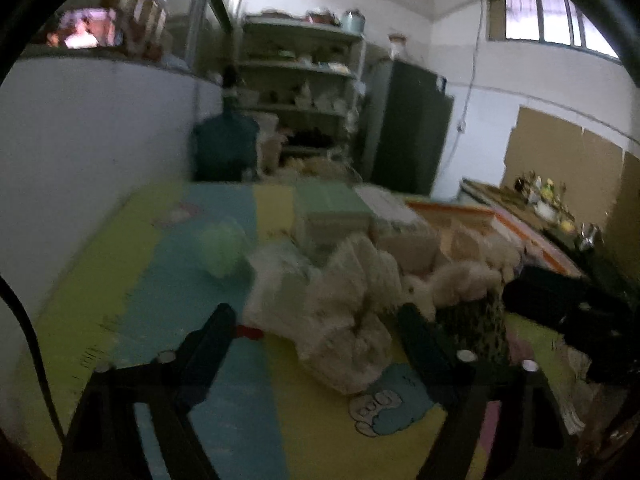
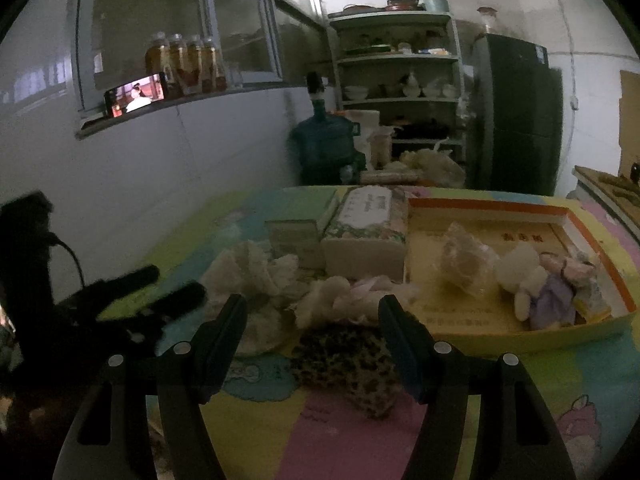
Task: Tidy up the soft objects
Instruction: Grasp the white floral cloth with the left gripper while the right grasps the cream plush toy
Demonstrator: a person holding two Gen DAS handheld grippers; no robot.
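Note:
In the left wrist view my left gripper [image 1: 316, 316] stands open low over the colourful play mat [image 1: 168, 304]. A crumpled white lace cloth [image 1: 344, 320] lies between its fingers, and the pads stand apart from it. A pale green soft ball [image 1: 220, 248] lies farther left. My right gripper [image 2: 313, 308] is open above a leopard-print pouch [image 2: 348, 356], with a white fluffy piece [image 2: 324, 300] just beyond. The orange-rimmed shallow box [image 2: 488, 204] holds a plastic-wrapped bundle [image 2: 464, 260] and a white and purple plush toy [image 2: 536, 284]. The view is blurred.
A floral tissue box [image 2: 364, 220] and a small green box [image 2: 294, 236] stand behind the pile. Beyond the mat are a blue water jug [image 2: 324, 148], a shelf of dishes [image 2: 400, 80] and a dark fridge [image 2: 516, 120]. The white wall [image 2: 160, 152] runs along the left.

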